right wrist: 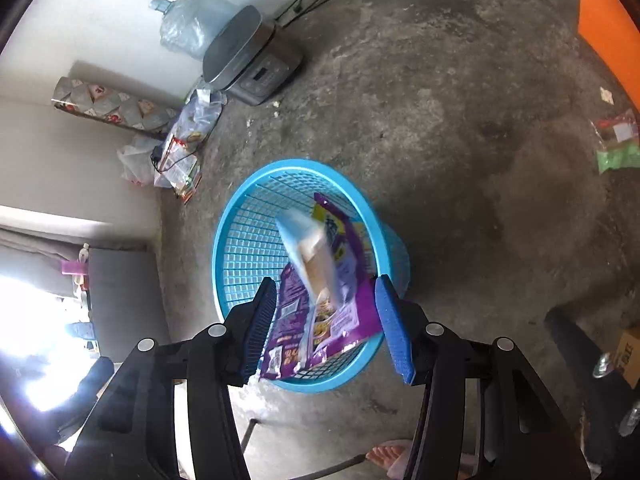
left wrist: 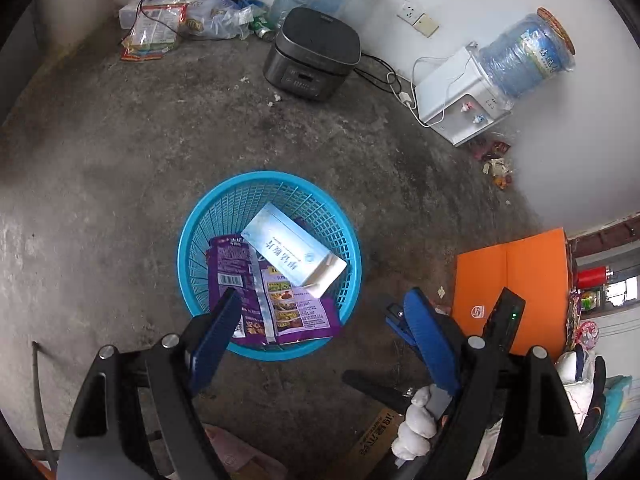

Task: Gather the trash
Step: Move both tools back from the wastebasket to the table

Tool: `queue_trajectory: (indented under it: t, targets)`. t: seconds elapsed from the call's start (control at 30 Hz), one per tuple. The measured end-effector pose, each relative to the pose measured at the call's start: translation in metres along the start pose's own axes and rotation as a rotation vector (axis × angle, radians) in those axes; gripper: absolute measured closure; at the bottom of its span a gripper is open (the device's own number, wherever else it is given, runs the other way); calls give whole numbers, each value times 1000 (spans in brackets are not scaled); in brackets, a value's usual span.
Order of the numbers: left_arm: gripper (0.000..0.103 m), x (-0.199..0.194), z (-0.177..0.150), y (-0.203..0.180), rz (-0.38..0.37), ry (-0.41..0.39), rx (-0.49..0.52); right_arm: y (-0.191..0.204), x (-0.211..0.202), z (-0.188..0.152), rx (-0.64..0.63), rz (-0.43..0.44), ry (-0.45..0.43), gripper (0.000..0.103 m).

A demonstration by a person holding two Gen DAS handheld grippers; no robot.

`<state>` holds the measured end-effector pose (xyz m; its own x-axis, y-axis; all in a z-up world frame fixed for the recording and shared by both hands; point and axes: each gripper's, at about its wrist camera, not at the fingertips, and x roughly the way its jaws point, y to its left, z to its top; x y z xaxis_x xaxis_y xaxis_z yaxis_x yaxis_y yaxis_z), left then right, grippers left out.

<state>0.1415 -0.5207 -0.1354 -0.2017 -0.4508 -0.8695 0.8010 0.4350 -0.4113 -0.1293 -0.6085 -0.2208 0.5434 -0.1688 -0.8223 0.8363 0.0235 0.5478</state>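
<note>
Two hand-held grippers hang over one blue mesh basket, both angled steeply down so that anything let go falls inside its rim. The left hand-held gripper stands released, jaws wide, with nothing between the pads. The right hand-held gripper is also released: its blue pads stand apart on either side of the trash without pressing on it.

Task items sit as follows:
- A white and pale blue carton lies tilted on top of the pile, one end up toward the basket wall. In the right wrist view it is blurred, so whether it has settled cannot be told.
- A purple snack bag lies beneath it, its lower edge draped over the near rim.

Judgement: both items are in the basket, and the draped bag may slide out if the basket is knocked.

More trash is left on the bare, stained concrete floor: printed wrappers in the far corner by the wall, small scraps beside the white water dispenser, and a green and red packet lying well apart from the basket. A dark rice cooker stands on the floor against the white wall, its cable trailing toward the dispenser. An orange panel lies flat near the left hand-held gripper's right jaw.
</note>
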Motion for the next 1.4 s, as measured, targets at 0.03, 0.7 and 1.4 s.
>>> queue_trajectory:
  t: [0.03,0.7,1.4]
  targets:
    - [22,-9,0,-1,4,-20,8,1,-4,1,0,0,-10,53]
    - [13,-323,-120,35,146,-609,68,162,-132,-80,-623,163,-298,33]
    - [13,-514,-394,153,512,-918,-397,275,-179,-237,-1075,588,-27,12]
